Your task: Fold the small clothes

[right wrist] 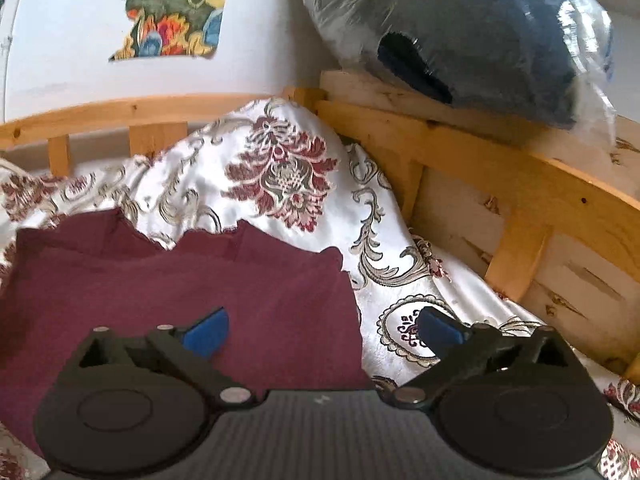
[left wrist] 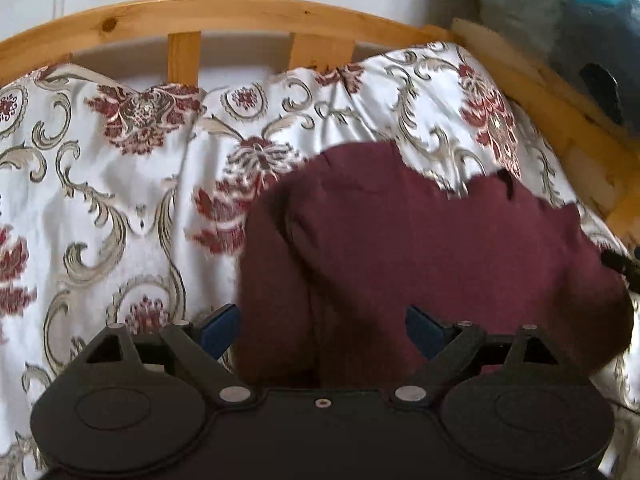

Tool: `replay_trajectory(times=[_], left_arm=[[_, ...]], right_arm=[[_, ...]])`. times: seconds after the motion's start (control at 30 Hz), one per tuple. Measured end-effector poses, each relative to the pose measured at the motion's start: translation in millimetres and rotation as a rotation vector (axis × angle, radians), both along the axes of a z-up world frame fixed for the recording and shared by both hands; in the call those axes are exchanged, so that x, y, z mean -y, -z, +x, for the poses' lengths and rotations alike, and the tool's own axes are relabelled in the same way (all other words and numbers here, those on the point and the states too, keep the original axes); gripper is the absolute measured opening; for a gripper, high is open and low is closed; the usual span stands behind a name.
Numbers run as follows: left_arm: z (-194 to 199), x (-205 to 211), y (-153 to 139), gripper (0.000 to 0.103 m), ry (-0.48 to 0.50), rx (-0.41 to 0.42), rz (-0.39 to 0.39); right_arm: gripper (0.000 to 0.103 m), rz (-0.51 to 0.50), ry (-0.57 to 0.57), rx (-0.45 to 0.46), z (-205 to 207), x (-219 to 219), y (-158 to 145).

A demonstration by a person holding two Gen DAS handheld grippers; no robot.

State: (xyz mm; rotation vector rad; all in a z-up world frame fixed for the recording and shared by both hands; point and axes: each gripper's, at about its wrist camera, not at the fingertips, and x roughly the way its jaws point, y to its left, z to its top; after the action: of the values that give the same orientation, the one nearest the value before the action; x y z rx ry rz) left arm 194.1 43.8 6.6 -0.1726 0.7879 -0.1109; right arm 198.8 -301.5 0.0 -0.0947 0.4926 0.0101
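On the bed: a maroon garment (left wrist: 420, 248) lies bunched and partly folded on a white bedspread (left wrist: 120, 200) with dark red flowers and grey scrolls.
Garment edge: ragged along the far side, with a notch where the bedspread shows through.
Left gripper (left wrist: 322, 330): jaws wide apart, blue pads clear of the cloth, nothing held; it hangs over the garment's left part.
Right gripper (right wrist: 322, 332): jaws spread wide, empty; left pad over the garment's right edge, right pad over the bedspread.
Bed frame (right wrist: 500, 184): light wood rails behind and to the right.
On the frame: a blue bundle in clear plastic (right wrist: 500, 36).
Wall: white, with a colourful picture (right wrist: 172, 8).
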Motion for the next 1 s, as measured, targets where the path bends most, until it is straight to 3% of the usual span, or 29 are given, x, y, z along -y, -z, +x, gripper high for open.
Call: replay_trajectory(times=[0.07, 0.13, 0.2, 0.33, 0.4, 0.57, 0.8, 1.0], left_arm=[[-4, 2, 3, 0.081, 0.016, -0.006, 0.006], [-3, 4, 7, 0.065, 0.039, -0.041, 0.01], [1, 6, 13, 0.036, 0.041, -0.093, 0.019], [5, 8, 21, 0.021, 0.037, -0.127, 0.018], [7, 12, 23, 0.006, 0.038, -0.124, 0.031], [0, 19, 12, 0.005, -0.006, -0.056, 0.1], [-23, 7, -1, 0.005, -0.126, 0.02, 0.061], [-17, 1, 15, 0.005, -0.19, -0.067, 0.038]], right_arm=[[0.103, 0.012, 0.002, -0.02, -9, 4, 4], [0.103, 0.027, -0.011, -0.054, -15, 7, 10], [0.103, 0.028, -0.012, -0.076, -17, 8, 15], [0.103, 0.036, -0.002, -0.067, -14, 10, 16], [0.103, 0.043, 0.001, -0.065, -13, 11, 17], [0.103, 0.026, 0.001, -0.083, -11, 10, 21], [0.103, 0.01, -0.008, -0.092, -11, 8, 22], [0.103, -0.04, -0.01, -0.112, -10, 2, 28]])
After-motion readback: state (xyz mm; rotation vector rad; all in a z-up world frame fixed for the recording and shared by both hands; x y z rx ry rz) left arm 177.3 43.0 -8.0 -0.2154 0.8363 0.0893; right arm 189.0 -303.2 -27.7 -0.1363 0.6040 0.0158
